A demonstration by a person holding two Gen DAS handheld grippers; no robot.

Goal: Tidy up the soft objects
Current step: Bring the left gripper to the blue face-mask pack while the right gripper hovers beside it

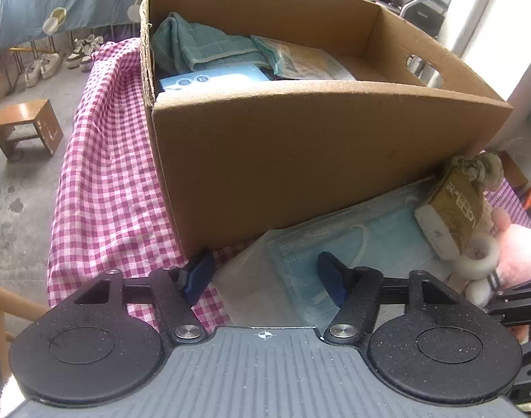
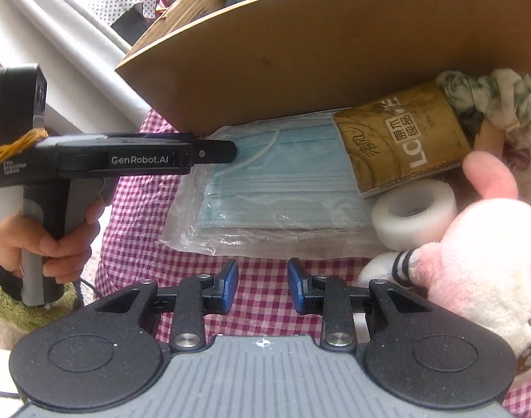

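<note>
Nearest the left wrist camera, the left tongs [image 1: 265,277] stood wide open with nothing between their blue pads [image 1: 199,275], poised over the near edge of a clear plastic pack of pale blue face masks [image 1: 352,240]. One pad hung above the pink-and-white checked cloth [image 1: 105,188] covering the desk, the other above the mask pack. Just beyond stood a large open brown cardboard box [image 1: 300,153], its front wall touching the far edge of the pack. Inside it lay a folded teal towel [image 1: 202,47], a flat blue-and-white packet [image 1: 213,78] and another plastic-wrapped pack [image 1: 300,59]. To the right of the masks leaned a gold-brown packet of tissues [image 1: 453,209], with a white roll of tape [image 1: 478,254] below it, a knotted greenish cloth bundle [image 1: 481,169] above it and a pink plush toy [image 1: 520,254] at the edge.

From the right wrist camera, the right tongs [image 2: 262,280] were also open, moderately apart and holding nothing, hovering over the checked cloth [image 2: 265,292] just short of the mask pack [image 2: 283,188]. The left tongs [image 2: 213,151] showed side-on, gripped by the person's left hand [image 2: 56,240], their tip at the pack's far left corner under the box [image 2: 317,52]; their opening could not be judged from this side. The tissue packet [image 2: 401,139] overlapped the pack's right end, the tape roll [image 2: 415,212] sat beside it, the plush toy [image 2: 474,271] lay at right and the cloth bundle [image 2: 492,94] rested against the box.
</note>
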